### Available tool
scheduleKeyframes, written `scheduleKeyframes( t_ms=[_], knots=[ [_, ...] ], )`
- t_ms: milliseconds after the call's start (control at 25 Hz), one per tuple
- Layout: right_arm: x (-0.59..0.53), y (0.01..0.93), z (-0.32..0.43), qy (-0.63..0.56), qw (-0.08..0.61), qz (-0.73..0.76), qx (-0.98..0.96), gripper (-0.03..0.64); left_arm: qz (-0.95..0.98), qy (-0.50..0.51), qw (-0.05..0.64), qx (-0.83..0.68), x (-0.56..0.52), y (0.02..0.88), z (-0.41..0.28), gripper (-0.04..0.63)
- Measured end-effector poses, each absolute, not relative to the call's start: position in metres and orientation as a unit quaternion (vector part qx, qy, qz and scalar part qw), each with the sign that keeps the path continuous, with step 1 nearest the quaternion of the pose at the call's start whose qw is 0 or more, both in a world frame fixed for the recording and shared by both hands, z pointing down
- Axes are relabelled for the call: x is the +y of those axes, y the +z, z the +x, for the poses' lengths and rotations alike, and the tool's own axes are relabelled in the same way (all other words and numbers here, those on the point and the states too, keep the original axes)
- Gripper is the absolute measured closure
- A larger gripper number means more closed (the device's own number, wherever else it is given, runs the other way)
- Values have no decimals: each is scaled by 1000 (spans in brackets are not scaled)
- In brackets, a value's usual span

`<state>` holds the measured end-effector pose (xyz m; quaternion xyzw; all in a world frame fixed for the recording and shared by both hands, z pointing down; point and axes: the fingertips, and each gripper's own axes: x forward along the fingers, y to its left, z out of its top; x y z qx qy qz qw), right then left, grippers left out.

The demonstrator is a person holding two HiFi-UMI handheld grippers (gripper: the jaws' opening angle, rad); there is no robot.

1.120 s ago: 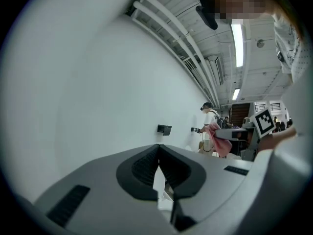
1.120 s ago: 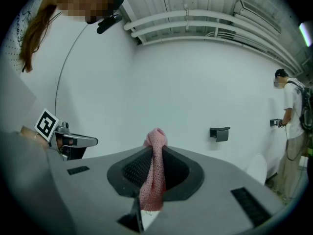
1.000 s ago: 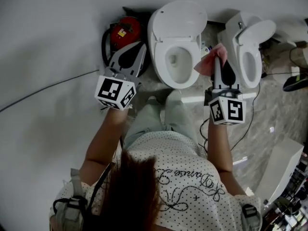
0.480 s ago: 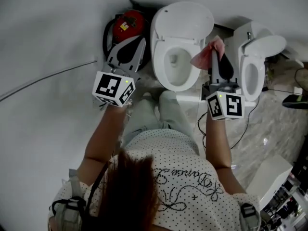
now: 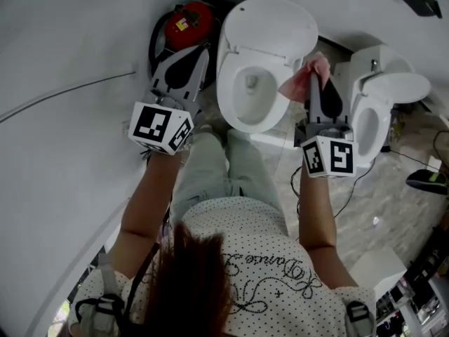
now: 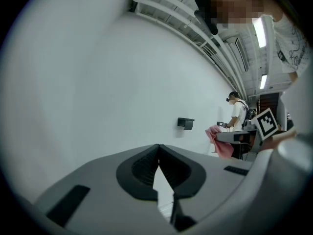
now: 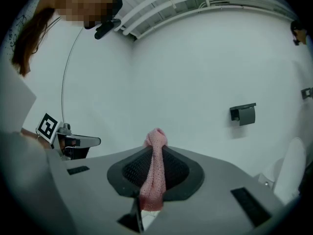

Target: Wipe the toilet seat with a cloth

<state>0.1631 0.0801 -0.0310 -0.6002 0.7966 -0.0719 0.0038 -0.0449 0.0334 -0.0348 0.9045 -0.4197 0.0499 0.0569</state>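
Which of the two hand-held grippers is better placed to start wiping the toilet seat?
Right, probably. The right gripper is shut on the pink cloth, which hangs close beside the toilet seat. The left gripper is shut with nothing between its jaws and sits off to the seat's other side.

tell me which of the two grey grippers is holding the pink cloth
The right gripper: its jaws are shut on the pink knitted cloth, which sticks out past their tips. On the left gripper the jaws meet with nothing between them.

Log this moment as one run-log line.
left gripper: shut, empty | right gripper: shut on pink cloth | pink cloth: apparently clear of toilet seat
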Motion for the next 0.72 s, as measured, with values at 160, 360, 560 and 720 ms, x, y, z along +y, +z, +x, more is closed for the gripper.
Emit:
scheduleKeyframes(
  t_ms=[160, 360, 560, 720],
  knots=[
    [69, -6, 164, -87, -1, -591, 802, 555, 898, 56, 64, -432, 27, -14, -44, 591],
    [50, 21, 154, -101, -8, -590, 801, 555, 897, 56, 75, -432, 6, 9, -46, 591],
    [23, 40, 144, -111, -17, -602, 790, 555, 901, 58, 92, -421, -28, 35, -47, 591],
    [3, 58, 130, -120, -26, -614, 780, 555, 909, 61, 99, -401, -54, 53, -50, 591]
  ],
)
